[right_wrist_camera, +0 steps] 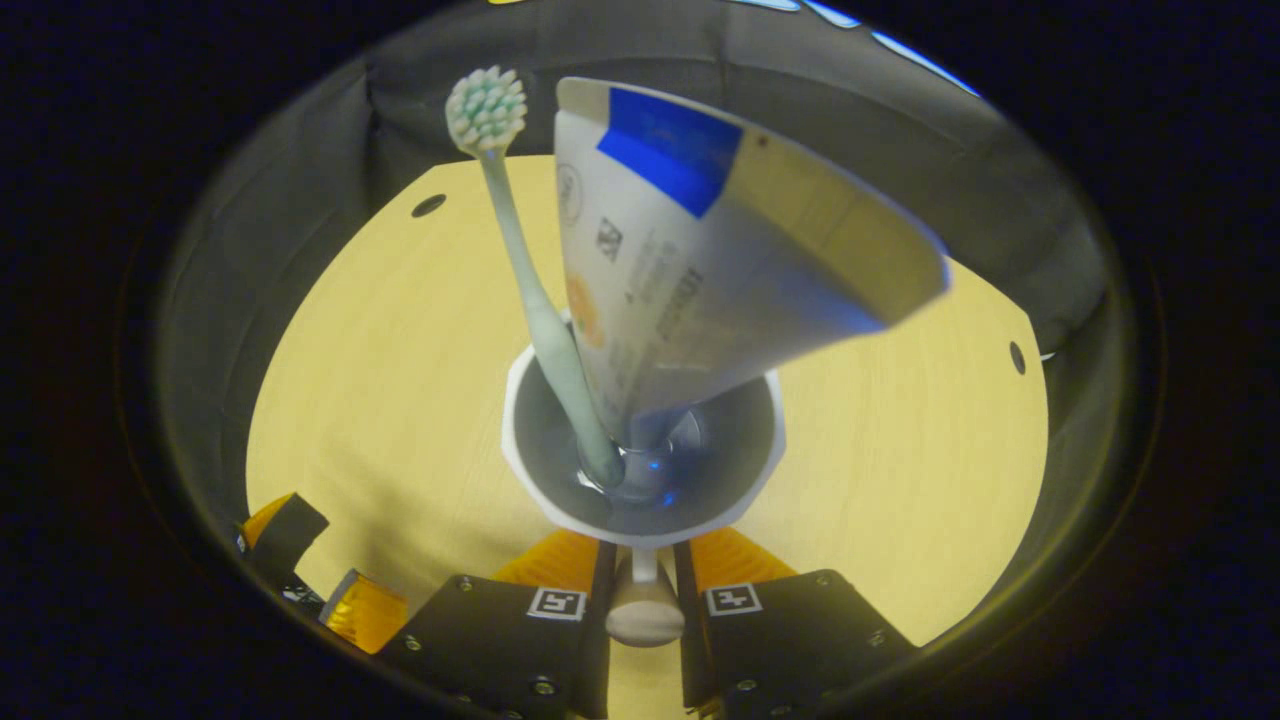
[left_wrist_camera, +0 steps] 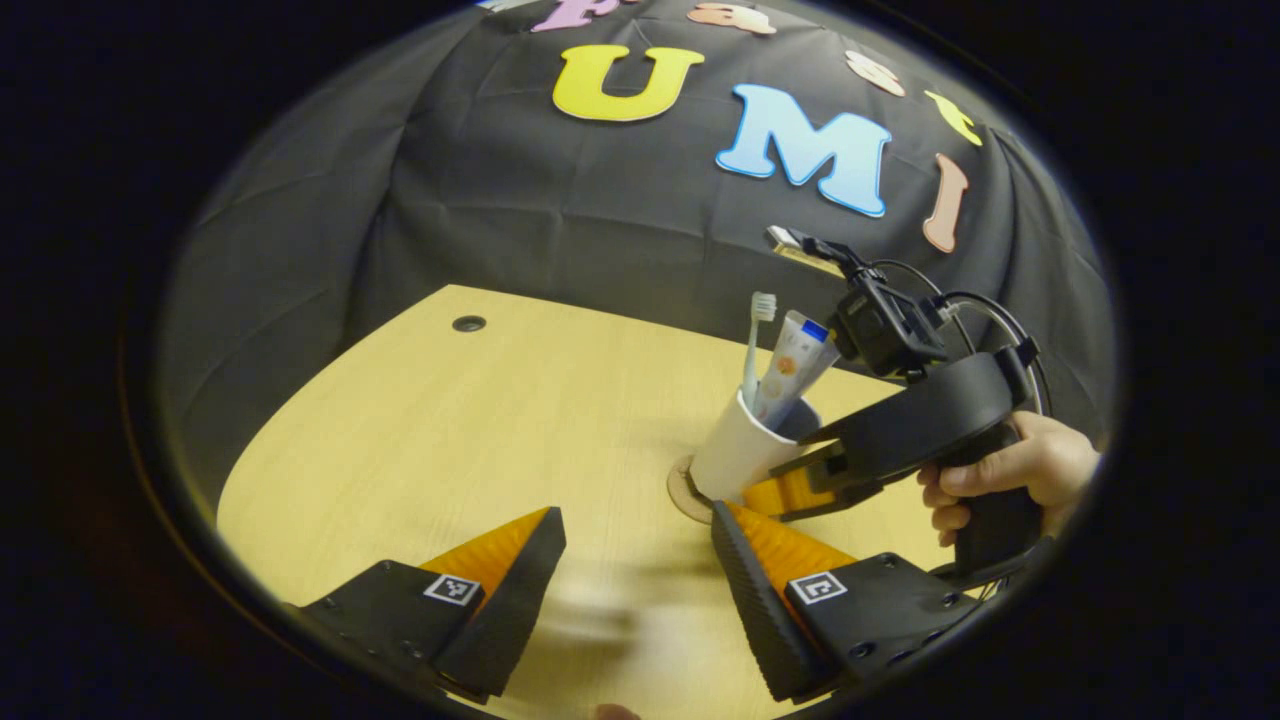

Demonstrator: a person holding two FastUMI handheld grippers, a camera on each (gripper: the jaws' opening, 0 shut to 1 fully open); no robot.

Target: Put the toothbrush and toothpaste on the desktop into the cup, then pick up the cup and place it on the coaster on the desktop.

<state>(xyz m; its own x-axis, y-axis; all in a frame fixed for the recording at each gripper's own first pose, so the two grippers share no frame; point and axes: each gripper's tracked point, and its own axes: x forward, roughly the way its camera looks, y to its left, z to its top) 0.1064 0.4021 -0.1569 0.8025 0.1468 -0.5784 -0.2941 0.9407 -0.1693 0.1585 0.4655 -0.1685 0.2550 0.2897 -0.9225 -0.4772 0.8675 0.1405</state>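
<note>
My right gripper (right_wrist_camera: pixel 640 585) clamped the white plastic cup (right_wrist_camera: pixel 640 450) just ahead, pale toothbrush (right_wrist_camera: pixel 520 260) and toothpaste tube (right_wrist_camera: pixel 700 260) inside, over the round cork coaster (left_wrist_camera: pixel 685 490); lowering level seemed wise, my left gripper (left_wrist_camera: pixel 635 570) standing released.

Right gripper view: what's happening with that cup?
The right gripper, held in a person's hand, has its jaws closed on the white cup, tilted at the coaster. The toothbrush and toothpaste already stand inside. The left gripper hangs open over the desktop.
</note>
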